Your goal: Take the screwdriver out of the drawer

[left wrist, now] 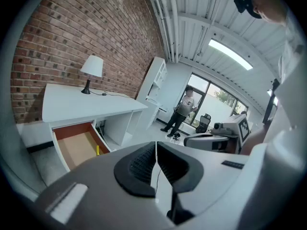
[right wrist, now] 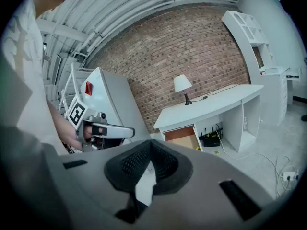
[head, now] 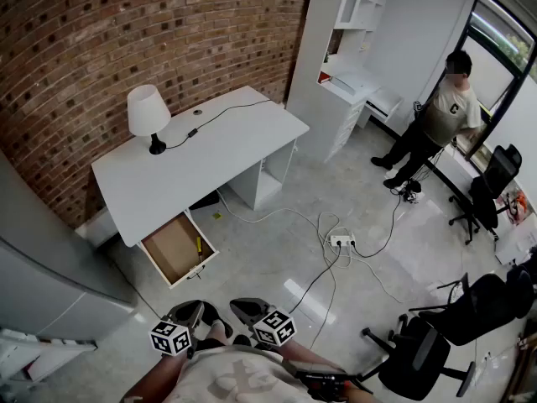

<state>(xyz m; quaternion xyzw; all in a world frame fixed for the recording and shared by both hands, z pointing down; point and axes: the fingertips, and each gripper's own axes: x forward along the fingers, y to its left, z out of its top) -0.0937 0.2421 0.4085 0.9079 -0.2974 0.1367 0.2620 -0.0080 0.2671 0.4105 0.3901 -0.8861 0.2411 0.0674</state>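
Observation:
A yellow-handled screwdriver (head: 199,245) lies near the right side of the open wooden drawer (head: 172,250) pulled out under the white desk (head: 193,162). Both grippers hang far from it, low in the head view, close to my body. My left gripper (head: 189,311) is shut with nothing in it, its pads meeting at the tip (left wrist: 156,145). My right gripper (head: 246,306) is shut and empty too (right wrist: 150,145). The left gripper view shows the drawer (left wrist: 76,145) and screwdriver (left wrist: 98,150); the right gripper view shows both, the drawer (right wrist: 184,139) and screwdriver (right wrist: 196,147), small in the distance.
A lamp (head: 148,114) with its cord stands on the desk. Cables and a power strip (head: 341,241) lie on the floor to the right. A grey cabinet (head: 42,267) stands at the left. A person (head: 432,120) and office chairs (head: 436,334) are at the right.

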